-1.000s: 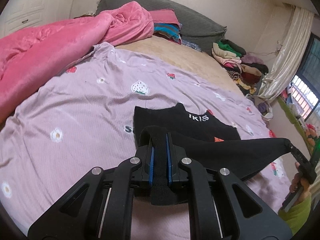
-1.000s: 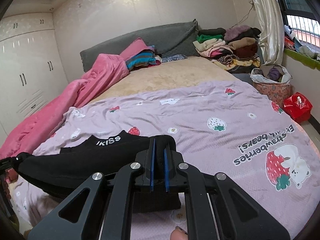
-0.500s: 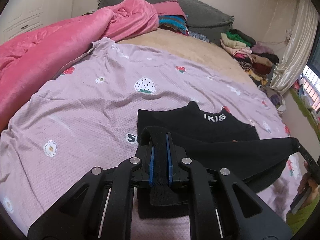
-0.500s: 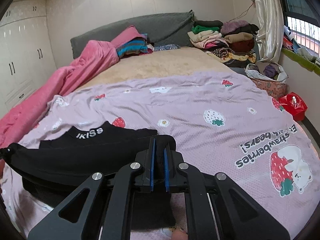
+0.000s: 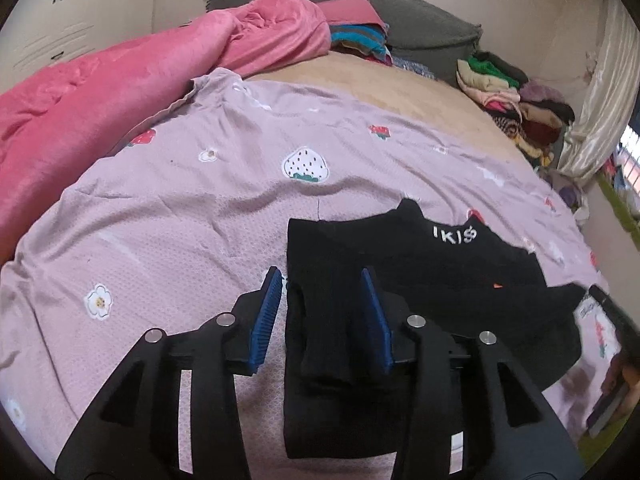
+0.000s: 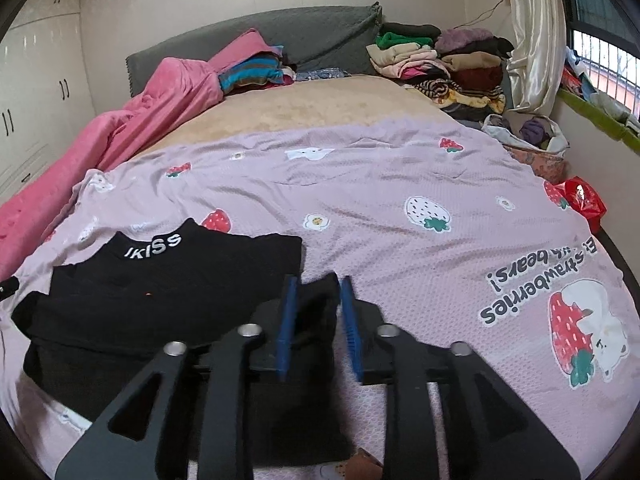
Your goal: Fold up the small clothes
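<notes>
Black garment laid folded on the bed, both claws opening

The black garment (image 5: 420, 264) is spread on the lilac strawberry-print sheet (image 5: 180, 208), its lettered collar turned toward the grey headboard (image 6: 256, 46). The left claw (image 5: 324, 312) is seen with its blue pads (image 5: 266, 316) parting; a fold of the cloth lies between them, no longer pressed. The right claw (image 6: 318, 320) is likewise opening, a corner of the garment standing loosely between its pads. A pink blanket (image 5: 100, 80) is heaped alongside.
</notes>
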`<state>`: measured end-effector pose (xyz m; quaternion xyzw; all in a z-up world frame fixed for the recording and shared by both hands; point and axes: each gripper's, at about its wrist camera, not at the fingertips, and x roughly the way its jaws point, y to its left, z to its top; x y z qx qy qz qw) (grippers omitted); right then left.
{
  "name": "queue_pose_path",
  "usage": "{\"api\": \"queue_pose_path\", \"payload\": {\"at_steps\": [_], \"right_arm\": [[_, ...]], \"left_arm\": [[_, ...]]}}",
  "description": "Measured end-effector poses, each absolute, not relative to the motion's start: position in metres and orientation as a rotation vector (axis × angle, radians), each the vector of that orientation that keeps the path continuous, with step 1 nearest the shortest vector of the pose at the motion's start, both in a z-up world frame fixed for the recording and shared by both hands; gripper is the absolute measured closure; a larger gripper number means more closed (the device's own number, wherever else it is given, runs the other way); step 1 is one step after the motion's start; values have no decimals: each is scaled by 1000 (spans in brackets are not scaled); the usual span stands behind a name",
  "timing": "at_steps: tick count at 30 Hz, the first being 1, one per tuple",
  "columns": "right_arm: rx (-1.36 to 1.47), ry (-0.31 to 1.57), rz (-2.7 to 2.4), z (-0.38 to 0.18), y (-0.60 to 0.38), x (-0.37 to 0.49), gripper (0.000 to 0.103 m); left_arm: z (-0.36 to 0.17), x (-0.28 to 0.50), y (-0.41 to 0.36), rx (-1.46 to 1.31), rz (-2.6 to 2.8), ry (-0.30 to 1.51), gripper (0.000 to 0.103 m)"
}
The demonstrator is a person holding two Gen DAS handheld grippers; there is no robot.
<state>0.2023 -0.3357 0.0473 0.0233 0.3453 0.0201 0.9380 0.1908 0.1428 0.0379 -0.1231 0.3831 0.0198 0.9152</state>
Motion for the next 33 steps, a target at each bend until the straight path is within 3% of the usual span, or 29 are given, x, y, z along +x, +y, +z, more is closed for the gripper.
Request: {"api": "queue_pose_path", "payload": {"at_steps": [3,5,6,9,10,13,16,17,19,33], "right_arm": [[36,682,42,51,-334,194,57],[22,659,68,55,-331,185,56],[16,655,80,56,-329,183,55],[-25,653,130,58,-318,170,53],[-35,657,141,57,-315,168,53],[-49,682,189,52,-306,159,55],[-65,713,225,46,-297,154,68],[-72,724,234,44,-294,152,69],[-87,746,253,36,-288,149,73],[-108,886,228,-17,-271,190,73]], "left_arm": [[44,184,143,-239,55,760,59],[48,178,141,-245,49,737,40],[50,172,138,-247,40,723,36],[50,162,125,-218,14,722,34],[48,159,120,-206,1,726,35],[39,150,106,-203,-56,759,62],[24,146,90,-176,-107,814,91],[20,146,87,-166,-116,828,93],[10,144,77,-132,-115,854,93],[-17,174,82,-75,-16,916,91]]}}
